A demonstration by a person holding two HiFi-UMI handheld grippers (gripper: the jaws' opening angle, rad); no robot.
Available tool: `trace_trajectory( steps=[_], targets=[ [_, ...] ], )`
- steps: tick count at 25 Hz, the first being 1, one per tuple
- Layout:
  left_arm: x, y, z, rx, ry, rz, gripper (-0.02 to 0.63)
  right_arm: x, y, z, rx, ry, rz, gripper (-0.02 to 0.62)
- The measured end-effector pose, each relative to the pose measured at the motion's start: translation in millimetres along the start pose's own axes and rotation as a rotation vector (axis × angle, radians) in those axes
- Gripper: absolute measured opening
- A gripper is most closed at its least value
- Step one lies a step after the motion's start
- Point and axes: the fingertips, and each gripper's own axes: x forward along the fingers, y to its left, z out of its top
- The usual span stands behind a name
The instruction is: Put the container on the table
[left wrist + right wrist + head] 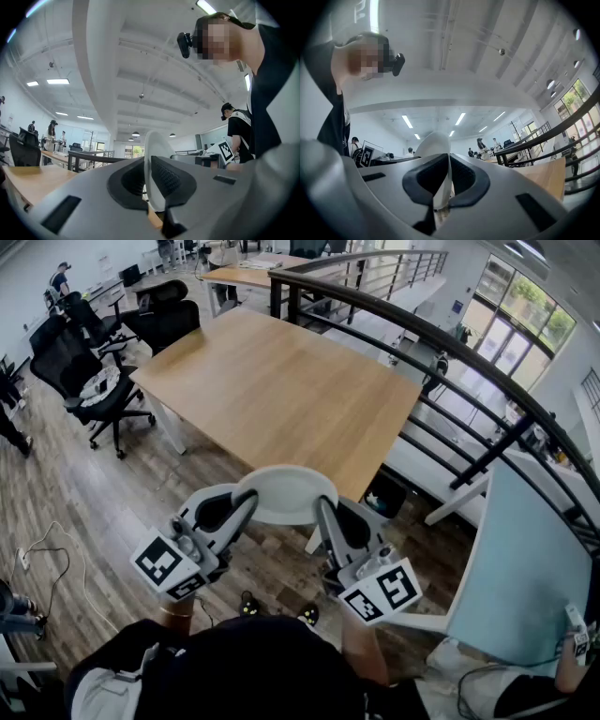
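L tool point(247, 504) & R tool point(324, 512) each pinch white container point(286, 491) by opposite rims; wooden surface point(281, 390) near edge lies just ahead.

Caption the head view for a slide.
The left gripper and right gripper clamp a white container near the wooden table.

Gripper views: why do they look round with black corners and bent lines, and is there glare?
Left gripper view: the wide-angle lens bends the ceiling beams and darkens the corners. Right gripper view: same bending; ceiling strip lights glare white. Head view: the black metal railing bows too; the light wooden table is evenly lit.
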Motion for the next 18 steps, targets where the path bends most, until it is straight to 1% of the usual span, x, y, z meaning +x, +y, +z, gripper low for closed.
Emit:
trace_trajectory(
  steps=[4,9,18],
  targets=[
    [10.9,-6.4,0.4,0.004,-0.010,0.001,0.032,-6.1,-9.7,3.4,0.005,-0.012,0.006,0.025],
    [21.6,-16.3,-0.8,0.017,0.001,0.002,0.034,-16.5,-18.7,6.7,0.023,-0.015,-0.001,0.025],
    [55.6,-36.7,-11.8,0.034,0.024,0.001,0.034,-40.4,-51.9,12.5,0.032,-0.021,-0.010,0.025]
  ],
)
